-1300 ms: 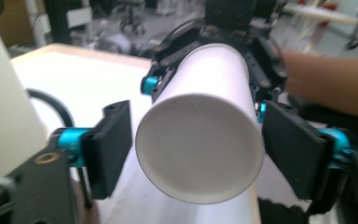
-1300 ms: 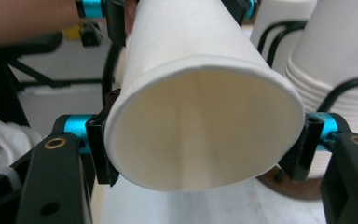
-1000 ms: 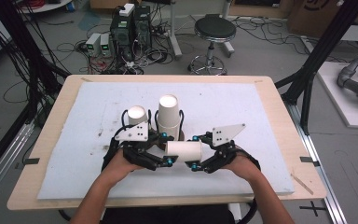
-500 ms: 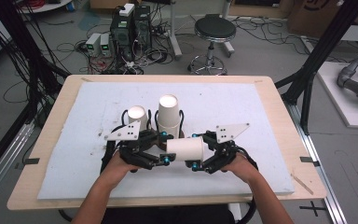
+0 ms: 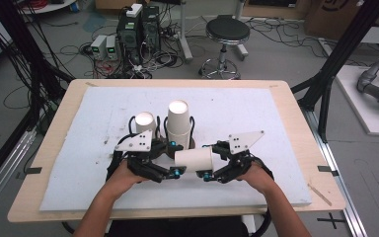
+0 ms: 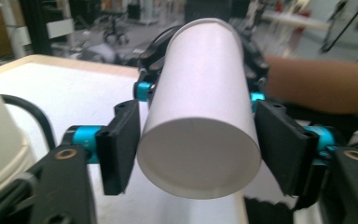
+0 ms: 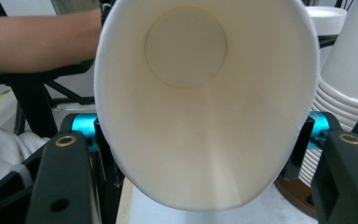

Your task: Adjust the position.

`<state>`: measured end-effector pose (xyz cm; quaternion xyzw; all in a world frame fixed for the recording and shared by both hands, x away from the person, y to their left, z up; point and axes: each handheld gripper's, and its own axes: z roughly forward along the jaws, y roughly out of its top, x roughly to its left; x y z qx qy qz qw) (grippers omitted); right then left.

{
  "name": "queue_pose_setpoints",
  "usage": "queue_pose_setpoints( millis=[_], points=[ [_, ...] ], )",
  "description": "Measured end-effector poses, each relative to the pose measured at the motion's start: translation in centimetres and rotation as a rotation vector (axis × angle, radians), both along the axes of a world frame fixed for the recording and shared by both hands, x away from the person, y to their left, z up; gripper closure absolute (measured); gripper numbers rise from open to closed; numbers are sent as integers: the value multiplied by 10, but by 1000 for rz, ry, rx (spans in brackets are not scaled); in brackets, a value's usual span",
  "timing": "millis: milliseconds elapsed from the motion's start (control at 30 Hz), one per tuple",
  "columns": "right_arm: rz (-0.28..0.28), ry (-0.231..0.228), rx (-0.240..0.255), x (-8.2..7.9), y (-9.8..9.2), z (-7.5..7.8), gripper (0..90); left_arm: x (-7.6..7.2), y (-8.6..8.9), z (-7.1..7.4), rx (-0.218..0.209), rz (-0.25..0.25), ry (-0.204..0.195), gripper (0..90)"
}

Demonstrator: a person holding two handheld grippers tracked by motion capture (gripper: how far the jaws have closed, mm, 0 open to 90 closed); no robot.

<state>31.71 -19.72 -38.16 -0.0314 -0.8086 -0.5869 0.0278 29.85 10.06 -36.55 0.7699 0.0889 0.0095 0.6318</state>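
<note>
A white paper cup (image 5: 193, 159) lies sideways just above the mat, held between both grippers. In the left gripper view its closed base (image 6: 198, 158) faces the camera, and the left gripper (image 6: 198, 154) has a pad pressed on each side. My right gripper (image 7: 200, 135) is shut on the open end, and the rim (image 7: 205, 102) is squeezed slightly oval. From above, the left gripper (image 5: 175, 159) and right gripper (image 5: 209, 160) point at each other near the front middle of the mat.
A tall stack of upturned cups (image 5: 178, 123) and a shorter one (image 5: 144, 123) stand just behind the left gripper, the tall stack (image 7: 349, 70) close beside the held cup. The white mat (image 5: 276, 113) covers the wooden table. A stool (image 5: 227, 32) and computers stand beyond.
Both hands have shifted only slightly. The cup stays sideways between the two grippers in about the same place.
</note>
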Motion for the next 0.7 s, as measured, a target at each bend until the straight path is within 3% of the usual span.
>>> queue_pose_setpoints(
  millis=[67, 167, 233, 333, 433, 533, 633, 700],
  points=[
    [-1, -4, -8, 0, 0, 0, 348, 0, -2, 3, 37, 23, -7, 258],
    [-14, -13, -42, 0, 1, 1, 348, 0, -3, 3, 67, 10, -18, 273],
    [-15, -7, -49, 0, 2, 1, 345, 1, -3, 1, 78, -7, -20, 335],
    [-14, 12, -61, 0, 2, 1, 343, 2, -3, -2, 80, -21, 7, 344],
    [1, 29, -53, 1, 2, 1, 336, 2, -1, -5, 44, -38, 28, 357],
    [-3, 59, -34, 1, 2, 1, 276, 2, 1, -7, 5, -43, 32, 358],
    [-26, 89, 16, 0, 3, 1, 195, 2, 3, -8, -44, -27, 34, 358],
    [-36, 101, 45, 0, 3, 0, 194, 2, 4, -8, -68, -20, 25, 358]
  ],
)
